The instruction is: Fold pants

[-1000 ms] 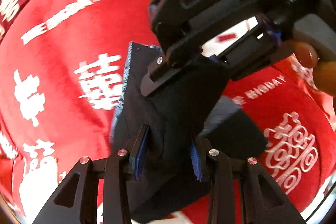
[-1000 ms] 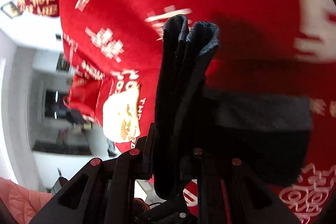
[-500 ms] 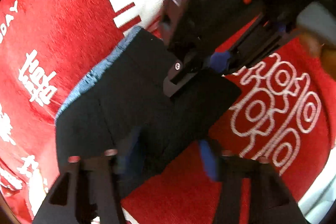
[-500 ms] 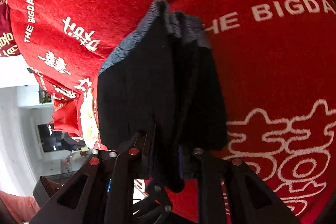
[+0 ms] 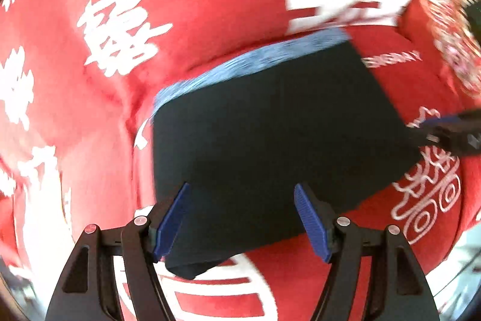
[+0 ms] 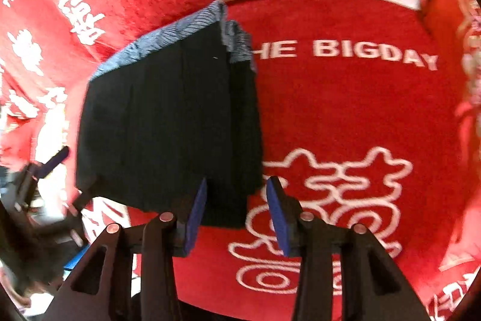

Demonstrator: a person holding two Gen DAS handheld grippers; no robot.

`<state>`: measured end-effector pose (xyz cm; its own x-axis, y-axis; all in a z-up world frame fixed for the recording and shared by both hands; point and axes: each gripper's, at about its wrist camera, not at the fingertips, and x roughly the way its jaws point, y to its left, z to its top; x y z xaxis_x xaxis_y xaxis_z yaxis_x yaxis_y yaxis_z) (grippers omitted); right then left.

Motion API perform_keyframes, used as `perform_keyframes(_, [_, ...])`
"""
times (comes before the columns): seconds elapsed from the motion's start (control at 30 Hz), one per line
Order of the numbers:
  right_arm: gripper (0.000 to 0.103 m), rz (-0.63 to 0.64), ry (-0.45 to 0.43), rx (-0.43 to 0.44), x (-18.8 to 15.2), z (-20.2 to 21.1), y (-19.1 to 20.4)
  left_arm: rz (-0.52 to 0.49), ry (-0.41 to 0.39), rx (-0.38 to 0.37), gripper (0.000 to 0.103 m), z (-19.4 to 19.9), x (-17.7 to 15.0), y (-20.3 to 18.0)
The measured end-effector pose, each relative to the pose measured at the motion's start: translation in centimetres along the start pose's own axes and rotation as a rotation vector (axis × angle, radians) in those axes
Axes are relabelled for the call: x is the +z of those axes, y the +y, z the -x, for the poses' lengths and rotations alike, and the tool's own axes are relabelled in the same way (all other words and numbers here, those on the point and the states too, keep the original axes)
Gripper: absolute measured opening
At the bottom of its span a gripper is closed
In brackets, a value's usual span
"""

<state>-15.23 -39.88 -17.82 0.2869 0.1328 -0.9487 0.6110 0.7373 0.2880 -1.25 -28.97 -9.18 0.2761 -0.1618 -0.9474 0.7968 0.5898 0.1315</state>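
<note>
The black pants (image 5: 270,140) lie folded into a flat rectangle on the red cloth, with a blue-grey patterned waistband (image 5: 249,62) along the far edge. They also show in the right wrist view (image 6: 168,122). My left gripper (image 5: 240,215) is open and empty, its blue pads over the near edge of the pants. My right gripper (image 6: 236,212) is open and empty, at the near right corner of the pants. The right gripper's tip (image 5: 448,131) shows at the right edge of the left wrist view.
A red cloth (image 6: 345,110) with white characters and the words "THE BIGDAY" covers the surface under the pants. The cloth's edge and a bright room show at the left of the right wrist view (image 6: 18,200).
Both grippers held the bunched pants a second ago. They have let go and opened, and the pants now lie flat and folded on the cloth.
</note>
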Motion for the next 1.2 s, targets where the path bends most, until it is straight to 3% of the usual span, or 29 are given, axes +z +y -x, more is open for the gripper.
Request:
perform_keyframes(0.13, [0.047, 0.034, -0.063, -0.104, -0.8, 1.4, 1.7, 0.117, 0.080, 0.008, 0.072, -1.4, -0.3, 3.4])
perform_keyframes(0.2, [0.056, 0.056, -0.097, -0.096, -0.9, 2.1, 2.8, 0.168, 0.105, 0.008, 0.072, -2.1, -0.5, 4.8])
perform_keyframes(0.23, [0.067, 0.071, -0.107, -0.086, -0.8, 2.2, 3.6, 0.189, 0.119, 0.002, 0.076, -2.4, -0.6, 5.3])
perform_keyframes(0.27, [0.070, 0.080, -0.108, -0.079, -0.7, 2.2, 3.8, 0.204, 0.132, -0.001, 0.087, -2.8, -0.6, 5.7])
perform_keyframes(0.37, [0.070, 0.107, -0.087, -0.062, -0.1, 1.0, 5.2, 0.250, 0.149, -0.025, 0.088, -3.5, -1.0, 6.5])
perform_keyframes(0.43, [0.070, 0.115, -0.062, -0.046, 0.1, -0.3, 5.8, 0.255, 0.156, -0.031, 0.088, -3.9, -1.1, 6.6])
perform_keyframes(0.6, [0.070, 0.129, -0.007, -0.101, -0.5, -2.8, 5.0, 0.260, 0.173, -0.050, 0.088, -4.4, -1.4, 6.5])
perform_keyframes(0.83, [0.079, 0.001, 0.027, -0.025, -0.6, -3.5, 2.2, 0.261, 0.182, -0.077, 0.088, -4.6, -1.3, 6.9])
perform_keyframes(1.2, [0.085, -0.047, 0.036, 0.040, -0.8, -4.5, 0.3, 0.242, 0.194, -0.086, 0.088, -4.7, -0.9, 7.2])
